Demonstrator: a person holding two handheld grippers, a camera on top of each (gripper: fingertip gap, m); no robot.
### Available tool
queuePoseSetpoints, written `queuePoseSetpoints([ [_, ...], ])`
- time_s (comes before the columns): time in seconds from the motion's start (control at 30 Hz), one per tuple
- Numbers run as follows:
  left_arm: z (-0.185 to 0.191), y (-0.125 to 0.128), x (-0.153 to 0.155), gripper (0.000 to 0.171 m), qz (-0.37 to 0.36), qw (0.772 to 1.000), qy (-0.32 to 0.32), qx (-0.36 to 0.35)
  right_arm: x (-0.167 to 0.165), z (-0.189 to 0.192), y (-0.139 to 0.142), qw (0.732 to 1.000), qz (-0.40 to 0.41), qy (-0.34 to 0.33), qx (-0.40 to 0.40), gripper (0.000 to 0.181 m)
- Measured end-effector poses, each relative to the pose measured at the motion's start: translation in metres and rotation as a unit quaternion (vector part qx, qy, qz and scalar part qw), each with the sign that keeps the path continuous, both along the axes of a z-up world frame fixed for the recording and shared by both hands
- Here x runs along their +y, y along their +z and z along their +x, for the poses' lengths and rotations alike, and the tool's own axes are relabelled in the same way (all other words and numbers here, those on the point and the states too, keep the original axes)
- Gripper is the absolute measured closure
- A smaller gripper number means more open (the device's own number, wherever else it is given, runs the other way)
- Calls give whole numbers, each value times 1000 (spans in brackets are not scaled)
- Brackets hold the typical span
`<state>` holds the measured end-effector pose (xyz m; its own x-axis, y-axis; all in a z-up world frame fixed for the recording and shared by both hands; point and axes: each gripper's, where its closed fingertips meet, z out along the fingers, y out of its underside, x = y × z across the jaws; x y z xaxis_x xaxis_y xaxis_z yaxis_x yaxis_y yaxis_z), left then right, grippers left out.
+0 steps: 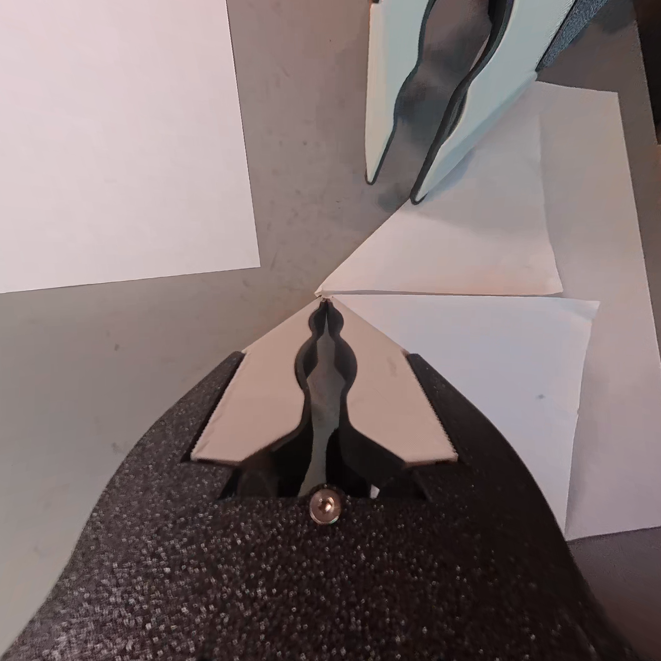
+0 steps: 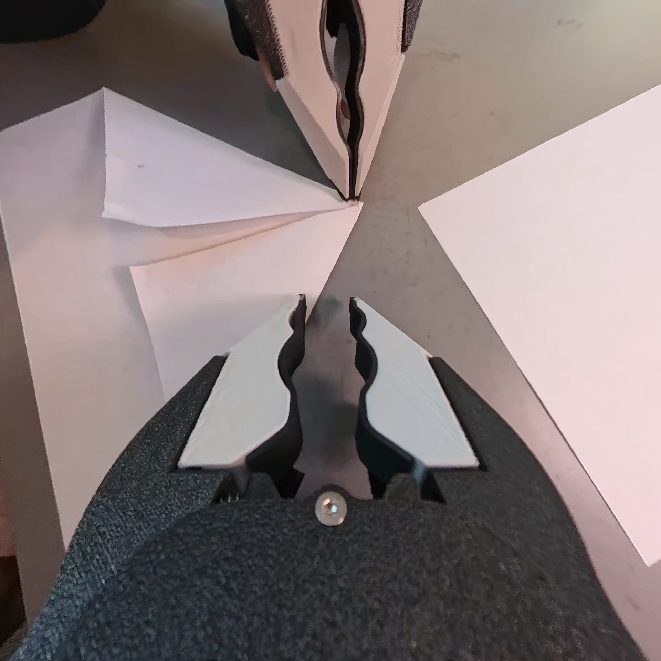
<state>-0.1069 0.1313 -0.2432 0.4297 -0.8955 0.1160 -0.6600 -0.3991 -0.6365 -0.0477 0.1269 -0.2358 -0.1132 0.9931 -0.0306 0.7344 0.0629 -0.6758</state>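
Observation:
A white sheet of paper (image 1: 465, 357) lies on the grey table (image 1: 107, 393) with two corners folded in, so the flaps meet in a point. My left gripper (image 1: 324, 302) is shut. Its fingertips rest right against that point, which looks slightly crumpled. I cannot tell whether any paper is nipped between the pads. The right wrist view shows the left gripper (image 2: 350, 197) coming steeply down onto the tip of the folded paper (image 2: 214, 171). My right gripper (image 2: 327, 299) is open, with only bare table between its pads. Its left fingertip (image 2: 302, 298) hovers over the slanted edge of the nearer flap. It also shows in the left wrist view (image 1: 393, 191).
A second, flat white sheet (image 1: 118, 136) lies apart on the table, and also shows in the right wrist view (image 2: 554, 286). A strip of bare table (image 2: 393, 250) runs between the two sheets. A dark object (image 2: 35, 18) sits at the far left corner. Across from one pair of fingers to the other is roughly 7 cm.

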Motion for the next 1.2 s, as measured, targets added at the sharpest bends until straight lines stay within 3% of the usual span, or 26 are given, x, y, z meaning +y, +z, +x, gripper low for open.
queuePoseSetpoints([
  [0.1, 5, 1, -7, 171, 3, 1000, -3, -3, -10, -17, -2, 999, -43, 1, -12, 142],
  [0.2, 4, 6, -15, 171, 13, 1000, 22, -14, -16, -22, -8, 999, 25, 19, -42, 136],
  [0.27, -1, 14, -24, 171, 5, 998, 54, -33, -26, -17, -7, 998, 22, 25, -45, 148],
  [0.4, -3, 21, -65, 144, -36, 993, 90, -66, -21, 8, -7, 998, 42, -4, -47, 156],
  [0.5, 2, 6, -91, 138, -21, 995, 98, -28, -21, 27, -7, 998, 25, -39, -42, 156],
  [0.63, 20, 0, -101, 140, 57, 994, 88, 28, -21, 61, 3, 994, 43, -98, -26, 150],
  [0.77, 36, 0, -116, 160, 92, 993, 69, 36, -46, 142, 22, 981, -46, -186, -7, 139],
  [0.9, 45, -1, -132, 168, 106, 991, 61, 45, -107, 217, 13, 953, -184, -242, -13, 135],
  [1.0, 49, 0, -142, 168, 104, 992, 61, 42, -139, 234, 2, 922, -274, -273, 21, 128],
  [1.1, 52, 0, -147, 168, 106, 991, 69, 38, -149, 216, -10, 889, -353, -285, 67, 127],
  [1.2, 52, 0, -149, 168, 111, 990, 72, 48, -143, 199, -1, 860, -389, -299, 139, 181],
])
